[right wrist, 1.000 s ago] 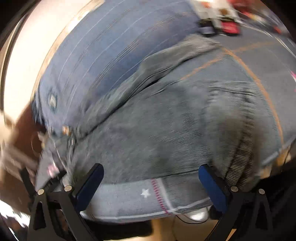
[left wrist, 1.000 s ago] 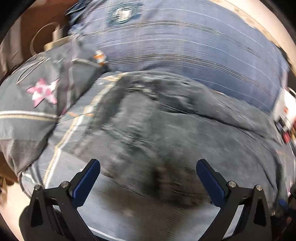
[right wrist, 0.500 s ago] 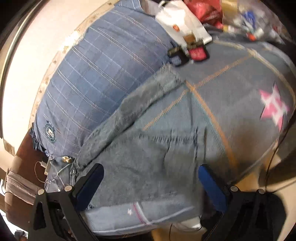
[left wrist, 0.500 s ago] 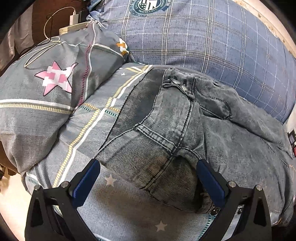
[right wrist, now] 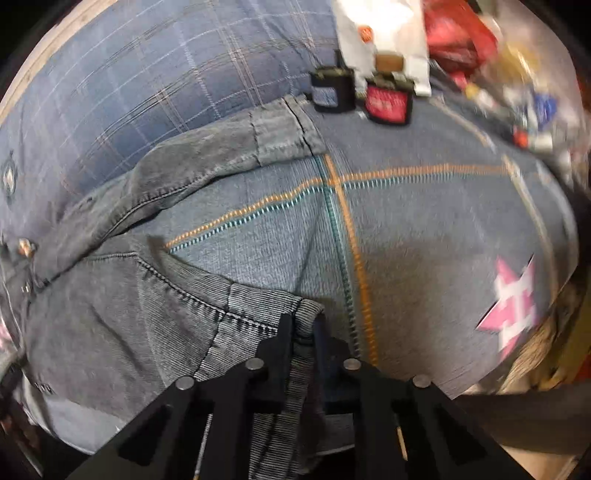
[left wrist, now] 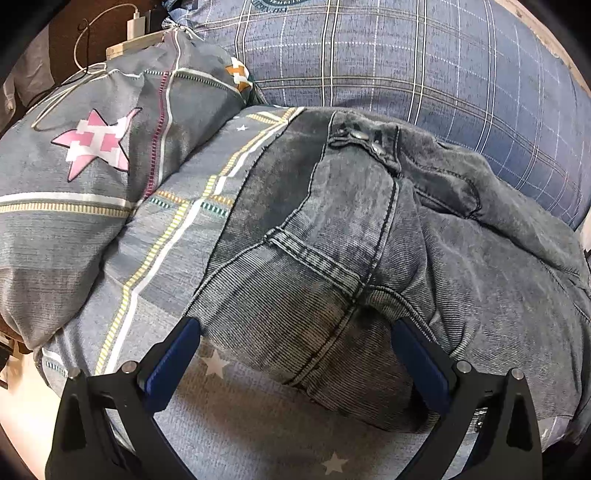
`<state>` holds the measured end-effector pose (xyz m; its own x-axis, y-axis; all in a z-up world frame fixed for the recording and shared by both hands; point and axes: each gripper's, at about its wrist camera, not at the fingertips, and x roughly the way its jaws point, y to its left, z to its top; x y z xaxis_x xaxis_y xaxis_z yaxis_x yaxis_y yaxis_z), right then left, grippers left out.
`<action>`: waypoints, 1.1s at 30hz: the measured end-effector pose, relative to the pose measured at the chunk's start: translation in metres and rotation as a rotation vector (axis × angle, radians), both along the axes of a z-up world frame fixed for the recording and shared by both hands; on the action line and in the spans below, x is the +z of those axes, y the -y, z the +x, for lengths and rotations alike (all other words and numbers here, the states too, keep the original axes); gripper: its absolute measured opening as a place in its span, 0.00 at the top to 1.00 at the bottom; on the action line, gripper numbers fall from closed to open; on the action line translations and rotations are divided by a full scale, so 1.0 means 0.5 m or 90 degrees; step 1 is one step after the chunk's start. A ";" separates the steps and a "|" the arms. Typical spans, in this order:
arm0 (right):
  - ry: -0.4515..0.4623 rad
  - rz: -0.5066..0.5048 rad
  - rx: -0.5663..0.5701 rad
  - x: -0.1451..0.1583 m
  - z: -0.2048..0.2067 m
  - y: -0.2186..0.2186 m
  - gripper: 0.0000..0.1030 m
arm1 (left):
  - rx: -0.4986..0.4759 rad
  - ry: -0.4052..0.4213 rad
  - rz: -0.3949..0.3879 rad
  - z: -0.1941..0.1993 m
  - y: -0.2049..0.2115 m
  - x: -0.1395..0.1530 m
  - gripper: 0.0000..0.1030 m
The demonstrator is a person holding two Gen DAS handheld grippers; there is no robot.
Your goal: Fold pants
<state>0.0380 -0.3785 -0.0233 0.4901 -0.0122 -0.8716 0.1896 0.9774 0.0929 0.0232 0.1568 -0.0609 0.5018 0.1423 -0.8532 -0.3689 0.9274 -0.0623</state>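
Observation:
Grey-washed denim pants lie on a star-patterned bedcover, waistband with metal buttons toward the far side. My left gripper is open, its blue pads wide apart on either side of the seat seam, close above the cloth. In the right wrist view the pants spread to the left, one leg reaching away to a hem. My right gripper is closing, its jaws nearly together with the near leg's hem edge pinched between them.
A pillow with a pink star sits at the left, a blue plaid blanket behind the pants. A charger and white cable lie at the far left. Small dark packets and red packaging clutter the far bed end.
My right gripper swung right along the pants and went from wide open to pinching the near leg's hem. My left gripper sank closer to the seat of the pants, still open.

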 end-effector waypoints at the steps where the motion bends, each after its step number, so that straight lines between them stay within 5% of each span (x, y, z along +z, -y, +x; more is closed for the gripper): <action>1: 0.012 -0.030 0.007 0.013 0.003 -0.001 0.91 | -0.002 -0.001 0.001 0.001 0.001 -0.002 0.00; 7: 0.086 -0.175 0.005 0.097 0.082 0.015 0.92 | -0.002 -0.005 0.001 0.006 0.003 -0.008 0.00; 9: 0.081 -0.202 0.001 0.073 0.142 0.037 0.91 | 0.000 -0.008 0.002 0.007 0.003 -0.009 0.00; 12: -0.006 -0.112 -0.030 -0.001 0.181 0.089 0.90 | -0.005 -0.006 0.000 0.006 0.001 -0.007 0.00; 14: 0.029 -0.072 -0.048 0.009 0.140 0.099 0.88 | -0.003 -0.006 -0.008 0.007 -0.002 -0.008 0.00; 16: 0.055 -0.024 -0.057 0.031 0.077 0.100 0.71 | 0.000 -0.001 -0.008 0.004 -0.001 -0.003 0.00; 18: 0.059 0.016 -0.062 0.046 0.020 0.097 0.22 | 0.001 0.008 -0.007 -0.004 -0.002 0.007 0.00; 19: 0.056 0.034 -0.058 0.047 -0.010 0.093 0.20 | 0.003 0.016 -0.011 -0.010 -0.005 0.013 0.00; 23: 0.022 0.064 -0.048 0.032 -0.080 0.089 0.20 | 0.008 0.049 -0.036 -0.023 -0.014 0.038 0.00; 26: -0.017 0.030 -0.034 -0.012 -0.071 0.078 0.23 | 0.007 0.008 -0.043 -0.012 -0.016 0.019 0.01; 27: -0.033 0.023 -0.028 -0.031 -0.058 0.077 0.37 | 0.005 -0.003 -0.050 -0.009 -0.016 0.014 0.13; 28: -0.045 0.021 -0.024 -0.044 -0.060 0.072 0.67 | 0.003 -0.019 -0.050 -0.005 -0.017 0.010 0.24; 29: -0.058 0.016 -0.015 -0.056 -0.057 0.063 0.73 | 0.005 -0.028 -0.045 -0.006 -0.018 0.009 0.43; 33: -0.042 -0.105 0.038 -0.031 -0.060 0.007 0.81 | 0.012 -0.036 -0.065 -0.005 -0.032 0.022 0.75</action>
